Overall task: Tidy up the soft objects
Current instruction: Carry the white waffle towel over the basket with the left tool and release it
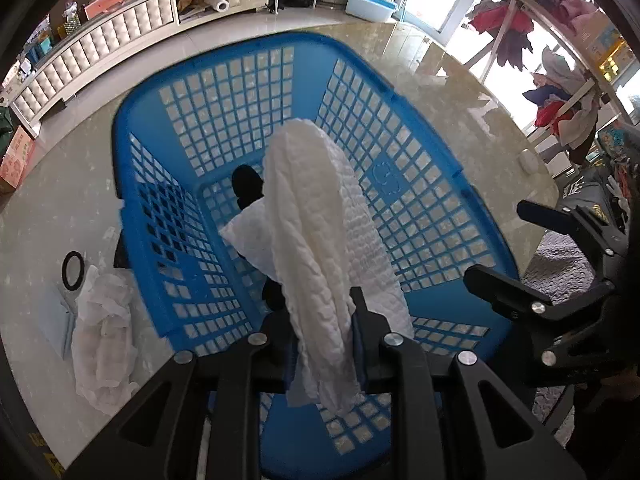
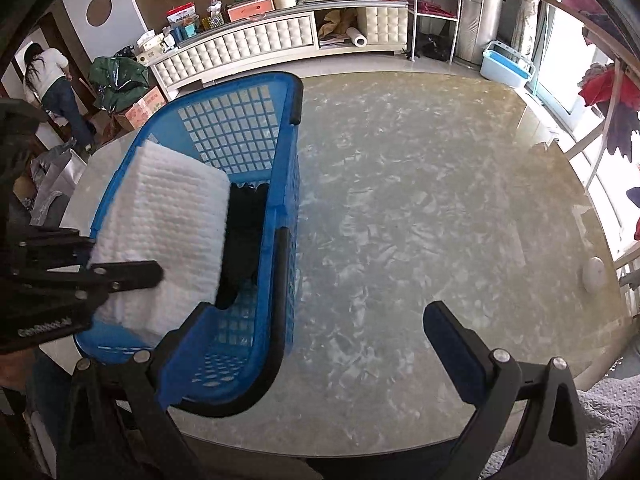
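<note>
Left gripper (image 1: pixel 320 344) pinches white cloth (image 1: pixel 316 216) over the blue basket (image 1: pixel 448 216) (right gripper (image 2: pixel 288 340) gapes, straddling its rim).

Left gripper (image 1: pixel 324 344) jaws pinch a white quilted cloth (image 1: pixel 316 232) — hanging over the blue basket (image 1: pixel 420 184).

My left gripper (image 1: pixel 320 344) was matte black plastic, built of angular struts with triangular cut-outs, pinned by round silver screws at the joints. Dark blue pads lined the inner faces of its jaws. My right gripper (image 2: pixel 356 344) was the same build: black linkage arms, silver screw heads, blue-black pads. Small white lettering ran along the left one's housing in the right wrist view.
</note>
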